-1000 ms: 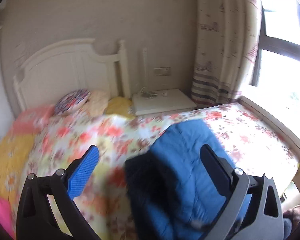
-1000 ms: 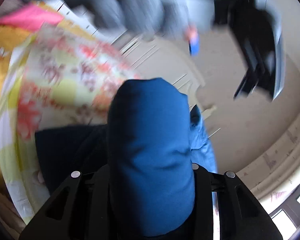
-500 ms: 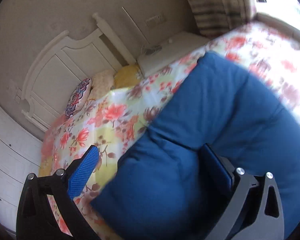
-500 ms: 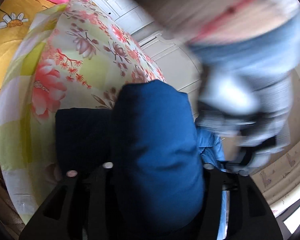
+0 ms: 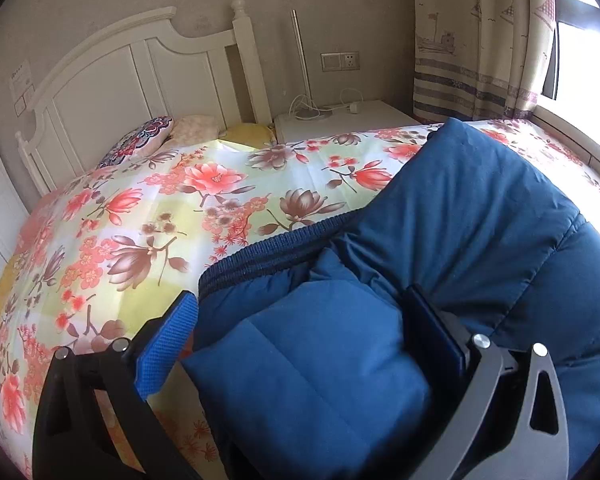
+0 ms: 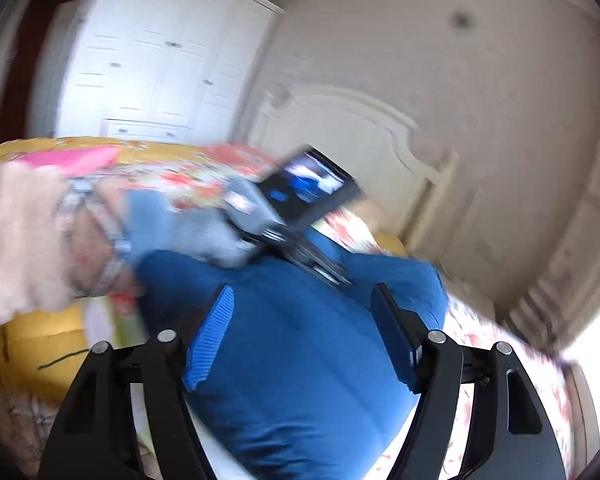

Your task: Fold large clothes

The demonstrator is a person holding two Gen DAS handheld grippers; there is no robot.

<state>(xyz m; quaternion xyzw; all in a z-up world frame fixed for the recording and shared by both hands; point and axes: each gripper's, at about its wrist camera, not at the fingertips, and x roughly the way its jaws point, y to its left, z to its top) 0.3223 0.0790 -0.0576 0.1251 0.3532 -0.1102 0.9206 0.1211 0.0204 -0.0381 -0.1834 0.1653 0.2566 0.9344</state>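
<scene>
The left gripper (image 5: 300,320) has its 2 fingers spread wide. A thick fold of the blue padded jacket (image 5: 480,216) bulges up between them, pressing against the dark right-hand pad, while the textured blue left-hand pad (image 5: 168,344) sits just clear of the cloth. It looks released rather than pinched. The right gripper (image 6: 304,328) is likewise parted, its 2 pads either side of a rounded hump of the jacket (image 6: 300,360); whether either pad touches the cloth I cannot tell, as that view is smeared with motion.

The jacket lies bunched on the bed, on the floral bedspread (image 5: 172,216). Its dark ribbed hem (image 5: 276,248) runs along the edge facing the headboard. The lower right part of the jacket runs out of the left wrist view.

No containers are in sight. In the right wrist view, the person's left hand (image 6: 188,228), in a pale glove with a cream sleeve (image 6: 16,240) behind it, reaches in from the left, holding the other tool low over the jacket. A small lit screen (image 6: 312,184) sits on top of it, heavily blurred.

Further out stand the white headboard (image 5: 140,76), a patterned cushion (image 5: 140,140), a white bedside table (image 5: 348,120) with a lamp stem (image 5: 302,64) and cable, the patterned curtain (image 5: 476,40), and white wardrobe doors (image 6: 160,64).
</scene>
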